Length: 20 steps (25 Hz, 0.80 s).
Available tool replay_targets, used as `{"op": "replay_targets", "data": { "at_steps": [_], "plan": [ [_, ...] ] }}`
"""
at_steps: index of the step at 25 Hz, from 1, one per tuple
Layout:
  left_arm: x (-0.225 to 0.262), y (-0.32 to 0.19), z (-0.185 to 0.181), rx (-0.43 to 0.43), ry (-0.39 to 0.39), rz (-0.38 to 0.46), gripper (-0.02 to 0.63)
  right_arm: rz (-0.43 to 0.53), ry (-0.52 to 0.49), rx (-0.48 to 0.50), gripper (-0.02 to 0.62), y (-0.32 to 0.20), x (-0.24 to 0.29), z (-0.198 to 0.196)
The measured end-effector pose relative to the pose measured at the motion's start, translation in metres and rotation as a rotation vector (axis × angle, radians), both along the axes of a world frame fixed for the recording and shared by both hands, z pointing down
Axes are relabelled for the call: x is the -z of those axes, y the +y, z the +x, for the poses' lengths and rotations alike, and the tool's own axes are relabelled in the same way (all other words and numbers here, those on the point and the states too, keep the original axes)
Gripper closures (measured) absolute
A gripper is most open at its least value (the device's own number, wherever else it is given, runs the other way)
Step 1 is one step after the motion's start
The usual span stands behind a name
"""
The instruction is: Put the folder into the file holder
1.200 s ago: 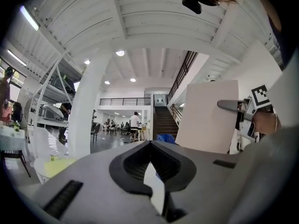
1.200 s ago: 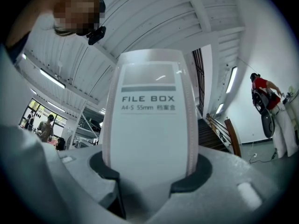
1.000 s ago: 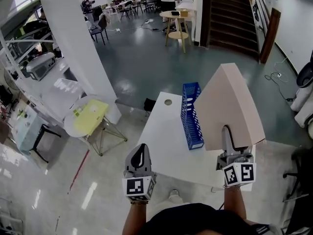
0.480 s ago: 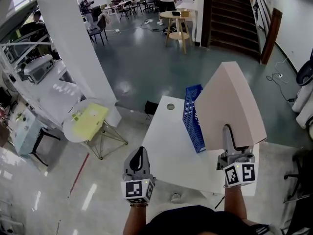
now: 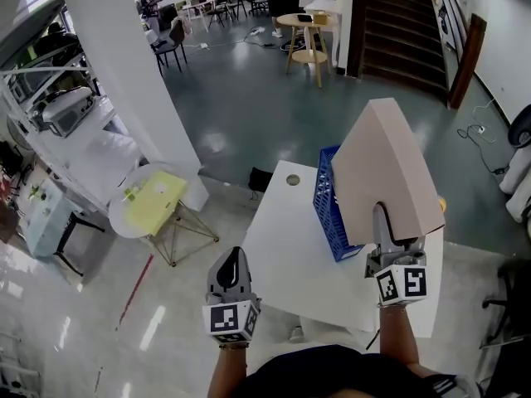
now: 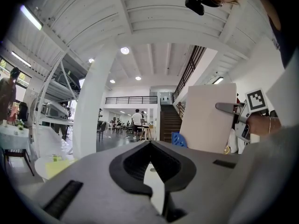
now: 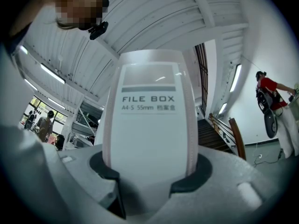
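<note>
My right gripper (image 5: 383, 222) is shut on a wide pink-beige folder (image 5: 383, 172), a file box held upright above the table's right side. Its white spine (image 7: 148, 125), labelled FILE BOX, fills the space between the jaws in the right gripper view. A blue mesh file holder (image 5: 329, 207) stands on the white table (image 5: 282, 255), just left of the folder and partly hidden behind it. My left gripper (image 5: 234, 265) hangs off the table's left front corner; its jaws are together with nothing between them. In the left gripper view the folder (image 6: 205, 120) and the blue holder (image 6: 178, 139) show to the right.
The white table has a round cable hole (image 5: 292, 180) near its far end. A white pillar (image 5: 124, 73) and a round side table with a yellow sheet (image 5: 153, 201) stand to the left. Stairs (image 5: 398, 23) rise at the back, and wooden stools (image 5: 307, 36) sit on the dark floor.
The view has shifted a little, so the table and blue holder sit slightly further right and nearer. The folder stays in my right gripper, now overlapping the holder more. The left gripper barely moved.
</note>
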<state>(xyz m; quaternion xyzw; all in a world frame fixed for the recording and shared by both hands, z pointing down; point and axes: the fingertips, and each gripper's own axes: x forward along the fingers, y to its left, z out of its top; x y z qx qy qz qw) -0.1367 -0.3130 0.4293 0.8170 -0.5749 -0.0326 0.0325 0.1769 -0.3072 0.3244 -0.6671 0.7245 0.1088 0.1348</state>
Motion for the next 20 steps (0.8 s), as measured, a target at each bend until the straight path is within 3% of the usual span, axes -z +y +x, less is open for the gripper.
{"op": "replay_targets", "data": {
  "at_steps": [5,20],
  "plan": [
    [0.007,-0.008,-0.005,0.008,-0.023,0.029,0.607,-0.002,-0.013,0.016,0.330,-0.013,-0.013,-0.003],
    [-0.002,-0.030,-0.019,0.038,-0.051,0.003,0.607,-0.084,0.017,0.027,0.330,-0.045,-0.060,-0.005]
  ]
}}
